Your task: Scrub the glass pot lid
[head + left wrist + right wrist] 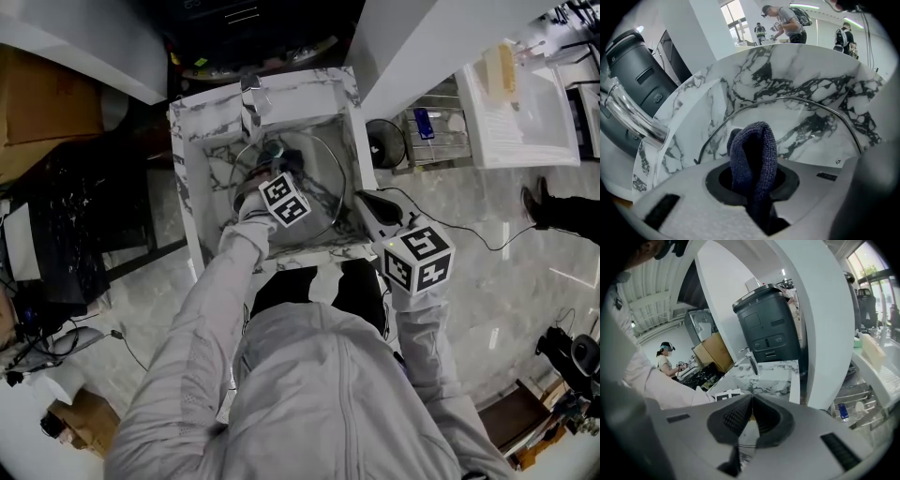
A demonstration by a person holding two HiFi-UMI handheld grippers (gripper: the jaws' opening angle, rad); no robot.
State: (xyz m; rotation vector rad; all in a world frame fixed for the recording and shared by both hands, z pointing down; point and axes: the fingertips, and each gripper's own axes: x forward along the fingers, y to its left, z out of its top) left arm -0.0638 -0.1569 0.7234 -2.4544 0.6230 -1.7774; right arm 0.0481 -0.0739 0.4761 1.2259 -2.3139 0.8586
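I am looking down on a white marble-veined sink [309, 94], its square basin taking up the middle of the head view and boxed in by a broad rim. A tall dark-grey bin [771, 333] is standing behind the sink, and it is looming at the left of the left gripper view.

The glass pot lid [319, 178] is sitting inside the basin, with its metal rim tracing a near-circle against the marble. In the left gripper view that rim is arching across the sink's far wall. I cannot tell how steeply the lid is tilting.

I am holding the left gripper [751, 180] down in the basin over the lid, and its marker cube is showing above the lid's near edge. Its jaws are pinching a dark blue knitted cloth [757, 145], which is folding up out of them in a loop just in front of the lid's glass. I cannot tell whether the cloth is touching it.

The right gripper [751, 416] is hovering at the basin's right rim, near the front corner and apart from the lid. Its ribbed jaws are pressing together with nothing between them.

A chrome faucet [251, 94] is rising from the sink's back rim, and it is gleaming at the left edge of the left gripper view.
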